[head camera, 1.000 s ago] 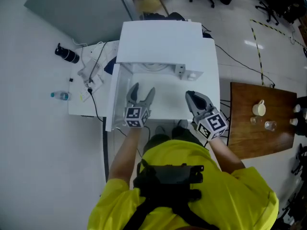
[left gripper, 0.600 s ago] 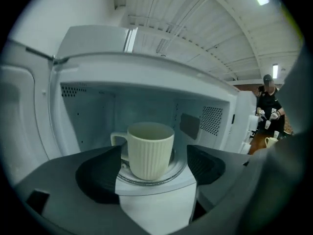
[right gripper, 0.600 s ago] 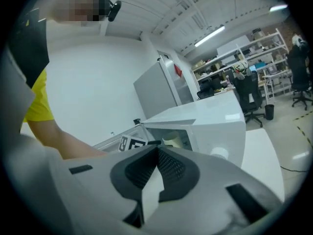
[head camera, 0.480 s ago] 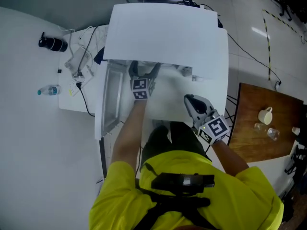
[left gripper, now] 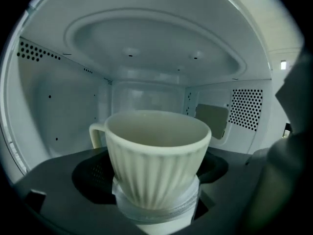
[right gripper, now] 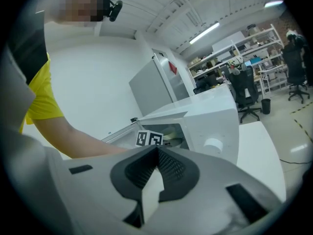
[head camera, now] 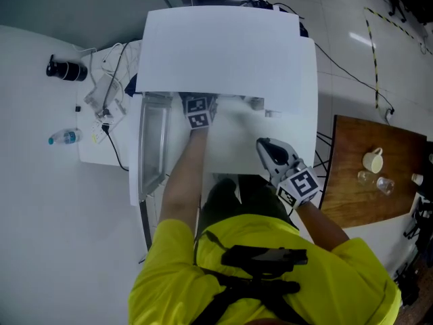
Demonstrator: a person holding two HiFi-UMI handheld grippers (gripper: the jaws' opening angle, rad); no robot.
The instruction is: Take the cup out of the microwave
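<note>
Nearest the person, the right gripper [head camera: 266, 146] hangs in front of the microwave [head camera: 223, 46], off to the right of the opening. Its jaws are together with nothing in them, so it takes no part in the job at present. The left gripper [head camera: 197, 107] is farther in, reaching through the open front, with the door [head camera: 151, 147] swung out on the left. Its jaws are opening, and the cup [left gripper: 156, 153] stands between them. I would not call it gripped: dark gaps show on both sides of it and nothing seems to press on its ribbed wall.

By my reckoning the task is at its midpoint. The door is open and the reach is made. What is left is to close on the cup, lift it and bring it out past the front edge. The cup stands upright in the middle of the oven floor on a clear ring, handle to the far left.

From above, the microwave's white top hides the whole inside, so the cup and the left jaw tips are lost to the head view. That view does show both arms and the wooden table [head camera: 352, 198] far right, with a small mug [head camera: 371, 160] on it. Only the left gripper view shows the cup. The right gripper view looks across at the oven's front and the left gripper's marker cube [right gripper: 150, 138], and confirms that its own jaws are closed.
</note>
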